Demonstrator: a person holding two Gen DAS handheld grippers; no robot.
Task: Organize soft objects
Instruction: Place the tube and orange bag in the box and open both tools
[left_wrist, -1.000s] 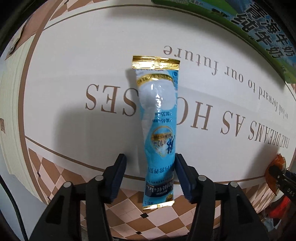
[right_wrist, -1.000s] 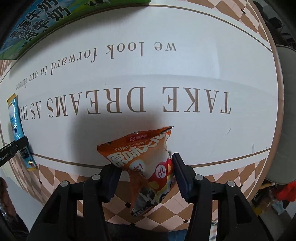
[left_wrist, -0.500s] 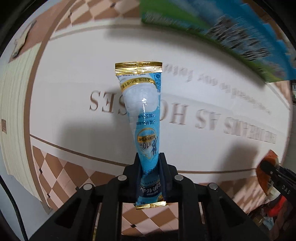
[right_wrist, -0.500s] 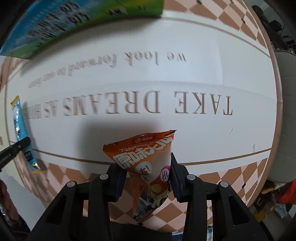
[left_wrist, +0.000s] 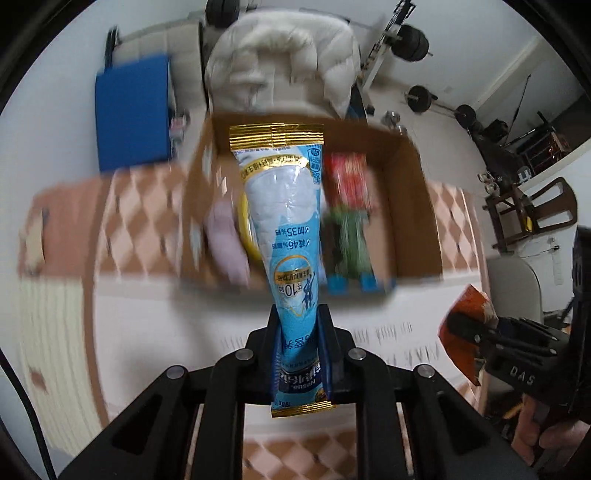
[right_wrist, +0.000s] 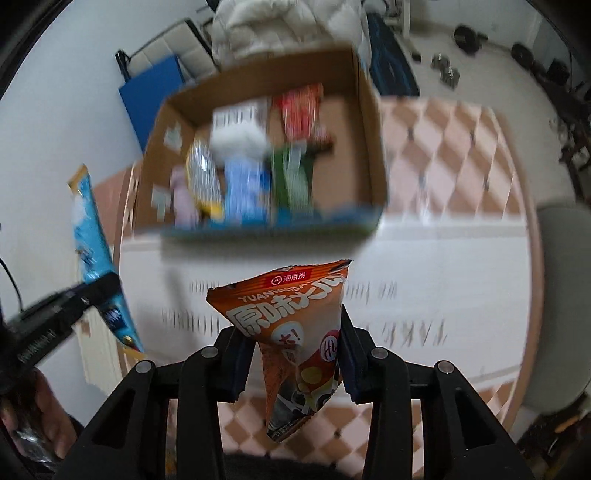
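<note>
While the left hand-held gripper (left_wrist: 300, 332) clamps a blue sachet (left_wrist: 286, 236), the right (right_wrist: 295, 350) pinches an orange packet (right_wrist: 295, 332) before a blurred, seemingly part-filled box (right_wrist: 369, 122).

Box: open brown cardboard box (right_wrist: 369, 147) sits on the white-and-checked tabletop (right_wrist: 461, 258), ahead of both grippers.
In box: packets side by side.
Left gripper (left_wrist: 300, 332): long blue sachet (left_wrist: 284, 221) between fingers.
Right gripper (right_wrist: 295, 354): orange snack bag (right_wrist: 291, 325) between fingers.

Both tongs, left (left_wrist: 300, 347) and right (right_wrist: 295, 360), are matte black with silver screws and dark-blue pads.
</note>
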